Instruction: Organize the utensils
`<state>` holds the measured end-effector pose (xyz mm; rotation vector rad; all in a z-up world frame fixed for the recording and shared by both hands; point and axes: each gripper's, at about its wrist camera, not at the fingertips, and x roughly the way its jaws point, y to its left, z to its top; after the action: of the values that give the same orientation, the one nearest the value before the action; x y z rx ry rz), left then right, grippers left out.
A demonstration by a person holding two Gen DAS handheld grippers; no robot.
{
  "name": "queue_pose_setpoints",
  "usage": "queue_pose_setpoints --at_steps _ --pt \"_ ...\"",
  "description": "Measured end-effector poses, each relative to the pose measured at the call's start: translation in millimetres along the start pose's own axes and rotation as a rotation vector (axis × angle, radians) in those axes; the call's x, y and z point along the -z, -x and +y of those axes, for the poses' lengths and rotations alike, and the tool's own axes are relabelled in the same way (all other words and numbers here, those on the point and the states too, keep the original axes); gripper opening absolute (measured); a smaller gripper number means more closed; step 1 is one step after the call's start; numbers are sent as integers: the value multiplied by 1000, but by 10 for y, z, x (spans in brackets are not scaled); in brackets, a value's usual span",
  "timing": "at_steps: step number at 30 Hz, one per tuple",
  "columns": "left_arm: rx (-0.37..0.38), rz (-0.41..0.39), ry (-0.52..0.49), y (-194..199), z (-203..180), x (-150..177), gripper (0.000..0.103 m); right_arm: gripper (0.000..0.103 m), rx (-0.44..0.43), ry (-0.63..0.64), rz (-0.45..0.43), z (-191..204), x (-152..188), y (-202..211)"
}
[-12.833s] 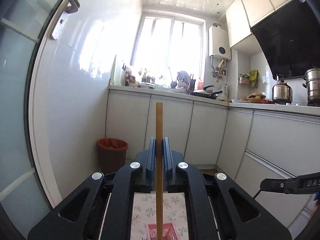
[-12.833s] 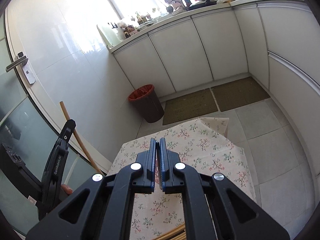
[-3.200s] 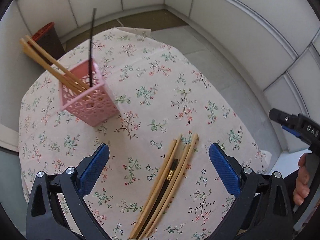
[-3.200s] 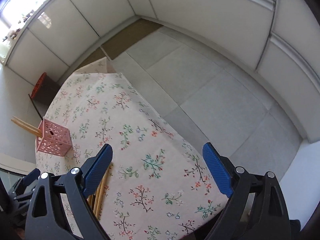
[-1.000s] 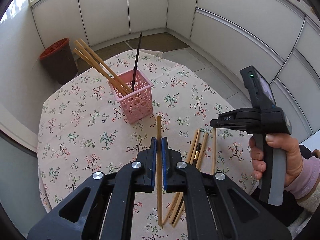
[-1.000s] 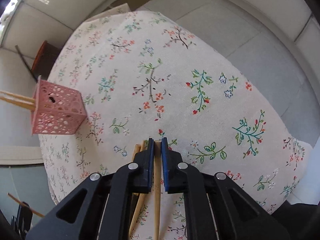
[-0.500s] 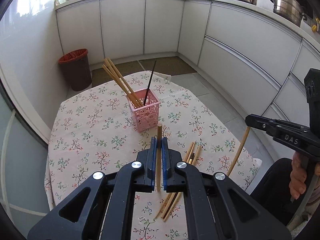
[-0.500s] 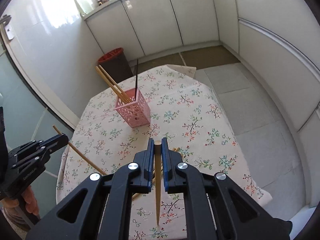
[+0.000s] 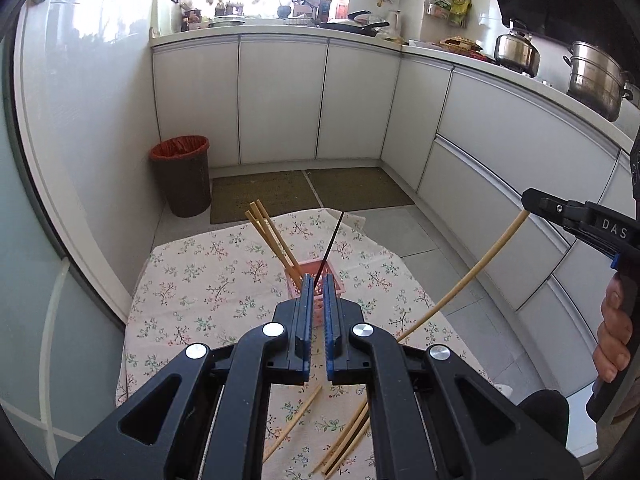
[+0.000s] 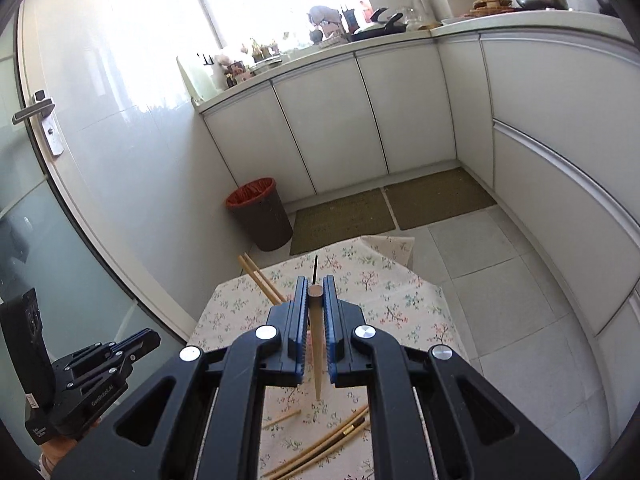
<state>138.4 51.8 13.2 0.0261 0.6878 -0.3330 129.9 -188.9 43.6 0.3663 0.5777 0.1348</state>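
- One wooden chopstick [image 10: 315, 340] sits clamped between the blue pads of the right gripper [image 10: 315, 312], its blunt end at the fingertips and its thin end pointing down toward the table; from the left wrist view the same chopstick [image 9: 460, 276] slants from that gripper [image 9: 536, 205] down to the table's right side.
- Three wooden chopsticks [image 9: 270, 238] and one thin black chopstick [image 9: 329, 246] stand leaning in the pink perforated basket [image 9: 336, 284], which sits near the middle of the table, partly hidden behind the left fingers.
- Left gripper [image 9: 316, 312]: its jaws are parted by a narrow gap and nothing is held between them.
- One loose wooden chopstick [image 9: 294, 420] lies alone on the cloth below the left gripper; just right of it lies a small bundle of chopsticks [image 9: 348, 440], one of them dark.
- Floral tablecloth [image 9: 208, 280] covers the table.
- Beyond it stand a brown bin with a red liner [image 9: 182, 174], floor mats [image 9: 312, 192] and white cabinets [image 9: 280, 100].
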Motion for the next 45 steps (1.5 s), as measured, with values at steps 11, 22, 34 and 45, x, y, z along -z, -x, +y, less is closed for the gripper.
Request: queue_pose_setpoints --at_steps 11,22,34,45 --pt "-104 778 -225 -1855 174 1311 25 8 -29 -40 77 -246 88 -292" --pt "-58 785 -300 -2194 15 1506 54 8 -2 -37 119 -442 234 -491" --pt "-69 764 -273 -2123 98 1617 6 8 15 -49 119 -470 188 -454" --pt "-60 270 -84 -609 186 637 6 8 -32 -2 76 -205 18 -232"
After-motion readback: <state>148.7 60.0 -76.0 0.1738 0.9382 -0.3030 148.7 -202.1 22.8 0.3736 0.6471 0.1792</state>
